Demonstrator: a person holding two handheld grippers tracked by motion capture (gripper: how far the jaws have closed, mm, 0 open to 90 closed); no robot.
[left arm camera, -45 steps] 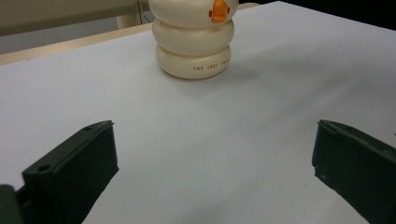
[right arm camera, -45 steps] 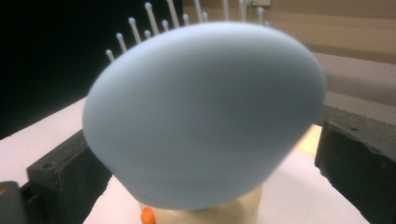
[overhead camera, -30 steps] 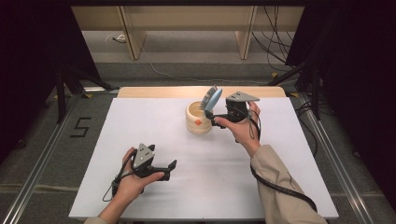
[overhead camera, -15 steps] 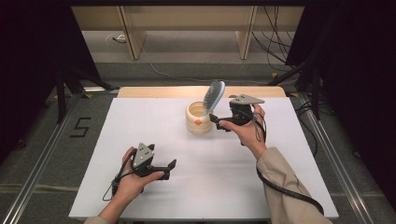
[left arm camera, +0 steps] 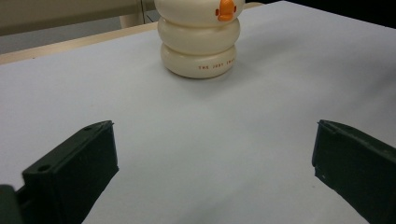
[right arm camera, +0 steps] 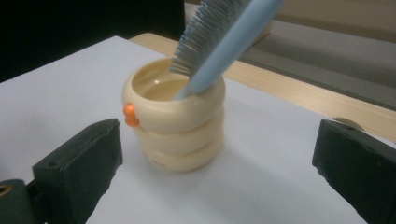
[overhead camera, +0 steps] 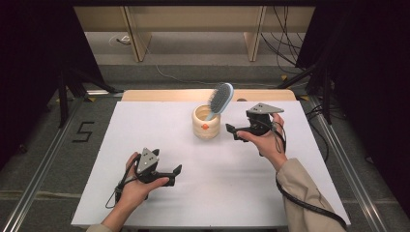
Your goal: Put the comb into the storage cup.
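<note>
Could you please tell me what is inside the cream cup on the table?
A blue hairbrush stands handle-down in the cream cup, leaning on its rim. The handle's end is hidden.

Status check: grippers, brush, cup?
Both open: left gripper low near table, right gripper beside cup. Hairbrush handle-down in cup, leaning. Nothing in the way.

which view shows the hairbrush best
The high view: the whole hairbrush shows, handle down in the cream cup, head leaning toward the right gripper. The right gripper view is closer but crops the head at the top edge. The left gripper view has the cup's lower rings.
</note>
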